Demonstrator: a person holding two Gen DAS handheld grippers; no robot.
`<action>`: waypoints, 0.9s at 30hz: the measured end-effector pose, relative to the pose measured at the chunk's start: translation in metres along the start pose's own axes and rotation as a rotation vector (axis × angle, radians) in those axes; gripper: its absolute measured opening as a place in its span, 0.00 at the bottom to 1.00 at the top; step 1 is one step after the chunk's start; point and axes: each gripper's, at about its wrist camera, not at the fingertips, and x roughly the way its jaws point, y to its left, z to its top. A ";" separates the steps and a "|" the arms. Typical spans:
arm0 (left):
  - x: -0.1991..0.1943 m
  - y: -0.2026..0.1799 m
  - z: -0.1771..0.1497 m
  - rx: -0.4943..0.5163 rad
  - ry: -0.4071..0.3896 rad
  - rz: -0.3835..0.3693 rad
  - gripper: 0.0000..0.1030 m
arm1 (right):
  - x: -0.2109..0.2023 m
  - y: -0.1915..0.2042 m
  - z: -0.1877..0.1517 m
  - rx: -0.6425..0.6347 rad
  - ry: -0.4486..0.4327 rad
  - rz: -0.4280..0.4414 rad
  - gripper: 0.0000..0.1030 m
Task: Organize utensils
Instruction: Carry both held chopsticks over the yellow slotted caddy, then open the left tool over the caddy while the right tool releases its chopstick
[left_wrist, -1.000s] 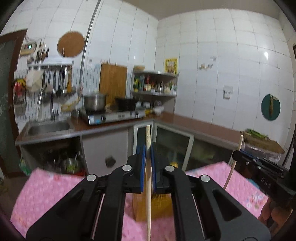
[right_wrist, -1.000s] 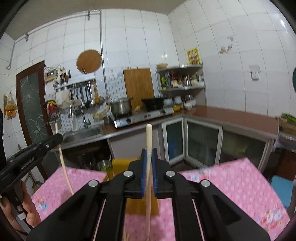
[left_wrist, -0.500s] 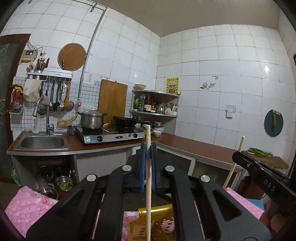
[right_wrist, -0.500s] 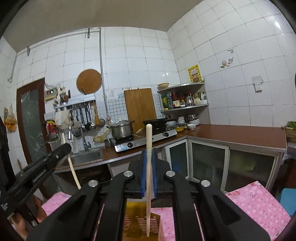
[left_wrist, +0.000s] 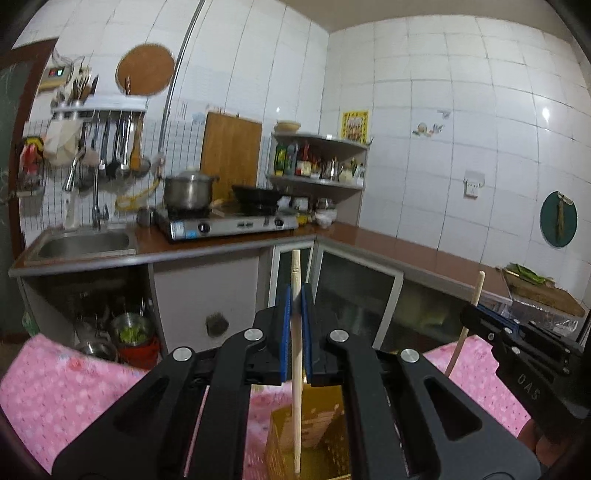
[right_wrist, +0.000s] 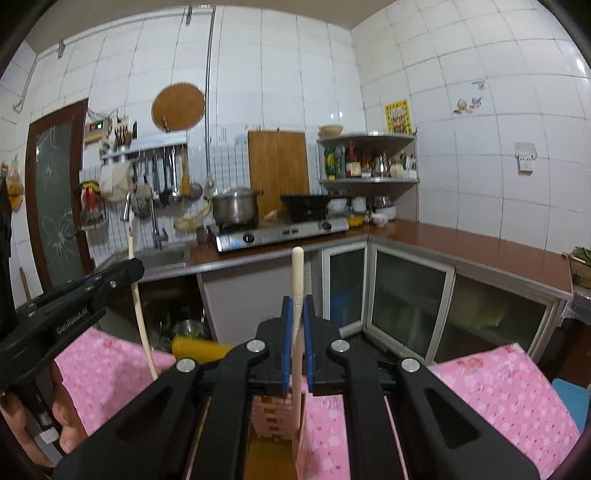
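In the left wrist view my left gripper (left_wrist: 294, 295) is shut on an upright wooden chopstick (left_wrist: 296, 362). Its lower end hangs over the open top of a yellow slotted utensil holder (left_wrist: 321, 424) on the pink tablecloth (left_wrist: 66, 384). At the right of that view my right gripper (left_wrist: 476, 317) pinches a second chopstick (left_wrist: 467, 325). The right wrist view shows the right gripper (right_wrist: 297, 306) shut on its chopstick (right_wrist: 297, 273), whose lower end reaches down at the holder (right_wrist: 273, 417). At the left of this view the left gripper (right_wrist: 125, 269) carries its chopstick (right_wrist: 142, 325), with a hand (right_wrist: 62, 410) below.
The table's far edge (left_wrist: 476, 343) lies just beyond the holder. Behind it run a brown L-shaped counter (right_wrist: 461, 243) with a sink (left_wrist: 85, 243), a gas stove (left_wrist: 225, 225) bearing a pot and a wok, and glass-door cabinets (right_wrist: 406, 295). Utensils hang on a wall rack (left_wrist: 107, 144).
Both grippers have moved forward and down toward the yellow holder, each still gripping its chopstick. The holder now sits closer and larger beneath the fingers.
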 end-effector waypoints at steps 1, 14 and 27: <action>0.002 0.001 -0.005 -0.001 0.011 0.000 0.04 | 0.002 0.000 -0.005 -0.001 0.009 0.001 0.06; 0.003 0.009 -0.032 -0.006 0.136 0.058 0.07 | 0.002 -0.001 -0.039 -0.018 0.069 0.007 0.07; -0.087 0.020 -0.031 -0.018 0.214 0.114 0.80 | -0.074 -0.012 -0.046 0.016 0.186 -0.040 0.43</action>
